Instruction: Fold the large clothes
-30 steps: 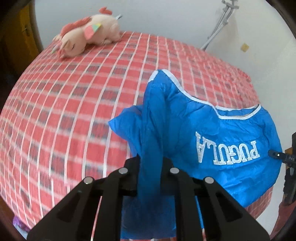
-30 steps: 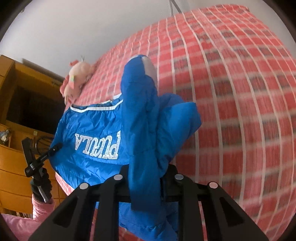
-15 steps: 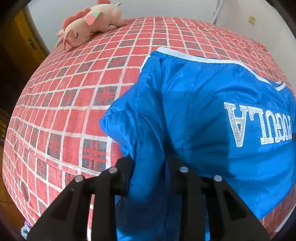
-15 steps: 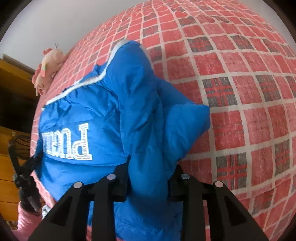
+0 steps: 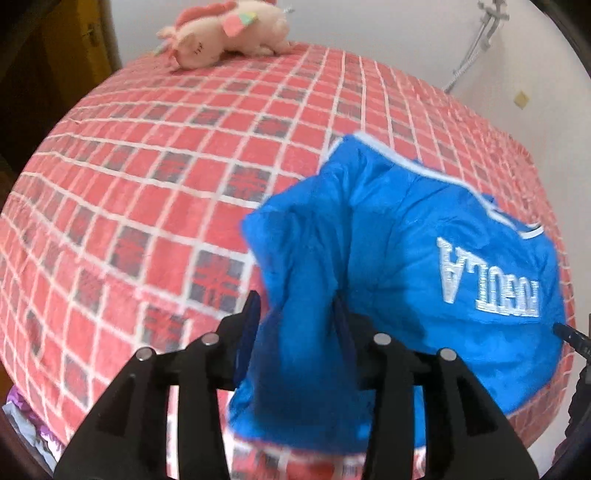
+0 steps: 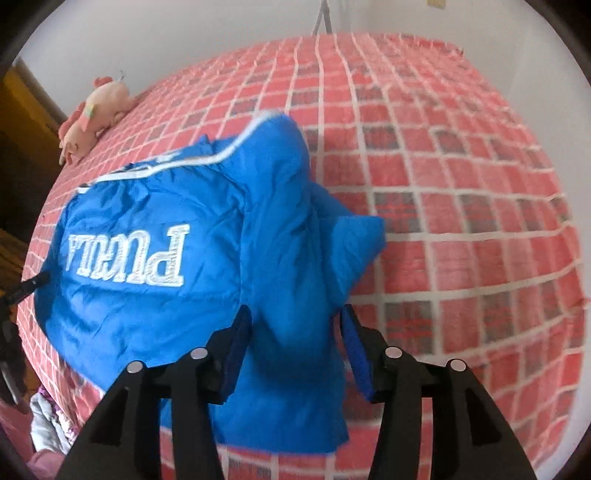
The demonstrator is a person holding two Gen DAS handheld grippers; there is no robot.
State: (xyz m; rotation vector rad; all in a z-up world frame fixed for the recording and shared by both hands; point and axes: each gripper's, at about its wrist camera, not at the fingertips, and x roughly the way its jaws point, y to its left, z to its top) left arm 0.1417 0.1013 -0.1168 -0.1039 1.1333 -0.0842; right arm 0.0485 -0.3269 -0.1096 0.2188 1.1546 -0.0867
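Blue jacket (image 5: 424, 258) draped at the bed's (image 5: 147, 184) near edge
Both tools, left tool (image 5: 295, 317) and right tool (image 6: 295, 332), are spread with cloth loose between; the jacket could be dragged off.

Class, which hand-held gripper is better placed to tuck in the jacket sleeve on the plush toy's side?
Left. The left hand-held gripper sits open just behind that sleeve; the right hand-held gripper is across the jacket.

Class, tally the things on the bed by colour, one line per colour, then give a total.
Blue: 1, the jacket
Pink: 1, the plush toy
Total: 2, both lying on the red checked bed
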